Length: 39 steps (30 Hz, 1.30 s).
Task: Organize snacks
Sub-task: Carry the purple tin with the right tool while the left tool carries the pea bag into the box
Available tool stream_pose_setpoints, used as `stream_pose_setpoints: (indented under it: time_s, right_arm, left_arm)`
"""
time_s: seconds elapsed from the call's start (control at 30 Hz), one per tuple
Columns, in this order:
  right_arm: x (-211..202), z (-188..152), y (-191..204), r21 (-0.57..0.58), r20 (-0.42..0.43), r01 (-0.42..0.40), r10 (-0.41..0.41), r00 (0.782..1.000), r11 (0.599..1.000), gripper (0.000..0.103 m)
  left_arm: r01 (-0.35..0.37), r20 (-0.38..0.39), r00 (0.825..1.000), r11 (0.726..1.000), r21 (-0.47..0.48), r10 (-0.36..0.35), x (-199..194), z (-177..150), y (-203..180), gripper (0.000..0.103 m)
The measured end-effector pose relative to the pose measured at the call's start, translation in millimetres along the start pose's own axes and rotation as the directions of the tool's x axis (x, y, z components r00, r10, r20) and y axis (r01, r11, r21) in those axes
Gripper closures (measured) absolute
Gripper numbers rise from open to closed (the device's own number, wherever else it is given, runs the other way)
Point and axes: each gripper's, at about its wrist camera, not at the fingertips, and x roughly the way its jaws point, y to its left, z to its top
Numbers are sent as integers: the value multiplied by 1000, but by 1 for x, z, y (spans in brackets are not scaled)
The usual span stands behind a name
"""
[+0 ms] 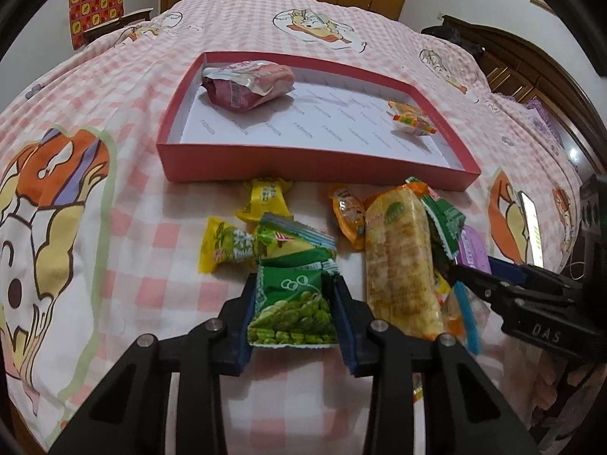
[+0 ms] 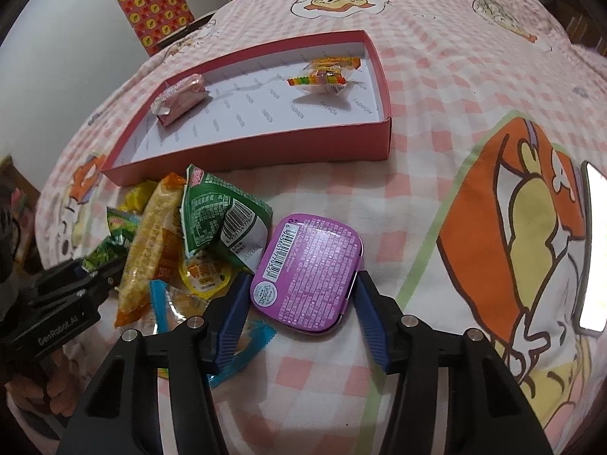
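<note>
Fingers, left gripper [image 1: 294, 303]: set either side of a green pea packet [image 1: 292, 313], blue pads against its two edges, grasping it at the near end of the pile; whether the squeeze is firm cannot be told.
Fingers, right gripper [image 2: 303, 297]: spread around a flat purple tin [image 2: 309, 275] that lies label-up on the bed [image 2: 417, 189]; small gaps show at both sides, so the tin looks bracketed, not yet pinched.

Red box [image 1: 303, 161]: shallow, open, white-lined, beyond the pile on the bed. Holds a pink wrapped cake [image 1: 248, 83] at its left end and a small rainbow-striped candy pack [image 1: 411, 117] at its right, well apart, which suggests sorting by kind.

Loose pile, just in front of the box: yellow packets [image 1: 227, 250], a long rice cracker bar [image 1: 398, 265], a green triangular pouch [image 2: 224, 220], a jelly cup [image 2: 206, 276], a blue-edged clear wrapper [image 2: 163, 303]. Overlapping, unsorted.

Judgement: each gripper takes an item from its own edge of the pile, likely so the two do not cross; most snacks remain outside the box
</note>
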Motion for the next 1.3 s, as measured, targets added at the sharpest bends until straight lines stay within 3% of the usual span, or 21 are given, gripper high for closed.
stream_pose_setpoints:
  time_s: [0.6,1.3]
  right_arm:
    - [-38,-18,6,-29,22,-54,55,998,998,47]
    - [-57,2,18,-85,-17,-114,113,993,990,47]
  left_arm:
    - [-2,61,998,999,-43,5,-45,-10,19,66]
    - [46,102,994,999,-18,-44,-70,7,12,66]
